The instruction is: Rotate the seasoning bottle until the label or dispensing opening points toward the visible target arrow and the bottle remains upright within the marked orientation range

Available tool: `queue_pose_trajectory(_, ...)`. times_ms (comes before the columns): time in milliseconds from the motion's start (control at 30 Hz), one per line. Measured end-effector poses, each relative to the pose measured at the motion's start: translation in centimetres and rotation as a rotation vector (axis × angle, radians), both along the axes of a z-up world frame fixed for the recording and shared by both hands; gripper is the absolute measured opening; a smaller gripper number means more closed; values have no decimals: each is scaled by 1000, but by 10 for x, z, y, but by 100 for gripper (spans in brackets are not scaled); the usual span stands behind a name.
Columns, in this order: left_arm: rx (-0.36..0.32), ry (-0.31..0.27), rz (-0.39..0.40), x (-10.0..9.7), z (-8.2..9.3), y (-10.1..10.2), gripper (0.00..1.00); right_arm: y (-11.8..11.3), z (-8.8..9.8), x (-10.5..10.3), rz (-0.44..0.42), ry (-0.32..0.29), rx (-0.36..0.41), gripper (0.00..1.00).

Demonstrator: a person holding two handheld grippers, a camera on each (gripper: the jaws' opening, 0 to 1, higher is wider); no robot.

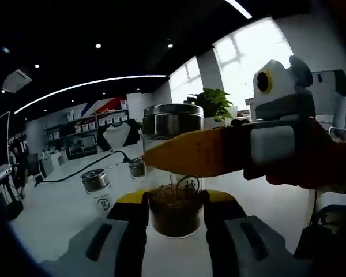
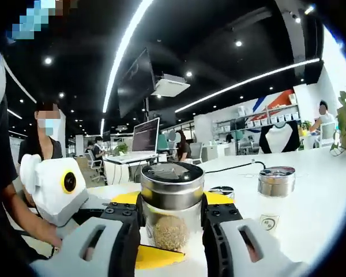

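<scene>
Glass seasoning bottle (image 1: 174, 179) stood upright on your white table (image 1: 52, 213), clamped low by your left gripper (image 1: 176, 210) and high by your right gripper (image 2: 172, 216).

White table (image 1: 63, 208) carrying several glass jars with metal lids. The seasoning bottle (image 1: 174, 173), partly filled with brown seasoning, stands upright on it; a second jar (image 1: 97, 186) stands apart to the left of the bottle in the left gripper view, and a smaller jar (image 1: 137, 167) stands just behind the bottle on the same side. A black cable (image 1: 86, 170) trails across the tabletop beyond the bottle.
</scene>
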State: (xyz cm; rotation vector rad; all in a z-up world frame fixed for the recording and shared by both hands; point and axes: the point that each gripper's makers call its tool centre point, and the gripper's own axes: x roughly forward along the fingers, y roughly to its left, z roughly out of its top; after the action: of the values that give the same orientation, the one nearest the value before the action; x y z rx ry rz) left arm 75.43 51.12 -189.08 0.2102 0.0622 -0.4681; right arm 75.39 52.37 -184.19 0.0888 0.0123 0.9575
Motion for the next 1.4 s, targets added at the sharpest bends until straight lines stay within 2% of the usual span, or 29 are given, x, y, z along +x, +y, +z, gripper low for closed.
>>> queue_pose_trajectory(100, -29, 18, -22, 0, -1, -1, 40, 0, -1, -2, -28, -62, -59, 38)
queue_pose_trajectory(233, -26, -20, -109, -1, 1, -8, 40, -9, 0, 0, -2, -24, -12, 37)
queue_pose_trajectory(300, -129, 65, -139, -5, -1, -10, 40, -13, 1, 2, 24, -2, 3, 37)
queue_pose_trajectory(333, -132, 75, -171, -6, 0, -12, 41, -16, 2, 2, 27, -4, 6, 37)
queue_pose_trajectory(400, -112, 70, -156, -4, -2, -6, 46, -25, 6, 4, 33, -10, 19, 37)
queue_pose_trajectory(467, -100, 78, -177, -5, -5, -4, 52, -33, 11, 7, 35, -19, 22, 37)
queue_pose_trajectory(600, -134, 92, -202, -10, -5, 3, 58, -51, 16, 11, 36, -30, 7, 37)
queue_pose_trajectory(700, -133, 86, -213, -11, -5, 10, 68, -63, 18, 14, 30, -36, -2, 37)
queue_pose_trajectory(800, -210, 102, -216, -11, 0, 19, 75, -78, 19, 20, 23, -44, -27, 37)
queue_pose_trajectory(933, -196, 88, -194, -11, 1, 33, 82, -94, 21, 26, 12, -53, -34, 37)
queue_pose_trajectory(1133, -165, 121, -139, -6, -8, 59, 96, -114, 14, 41, 28, -39, -53, 37)
queue_pose_trajectory(1300, -63, 153, -92, -5, -22, 76, 100, -132, 5, 58, 31, -32, -83, 37)
queue_pose_trajectory(1400, -60, 151, -74, -4, -23, 82, 100, -140, 0, 69, 30, -21, -95, 37)
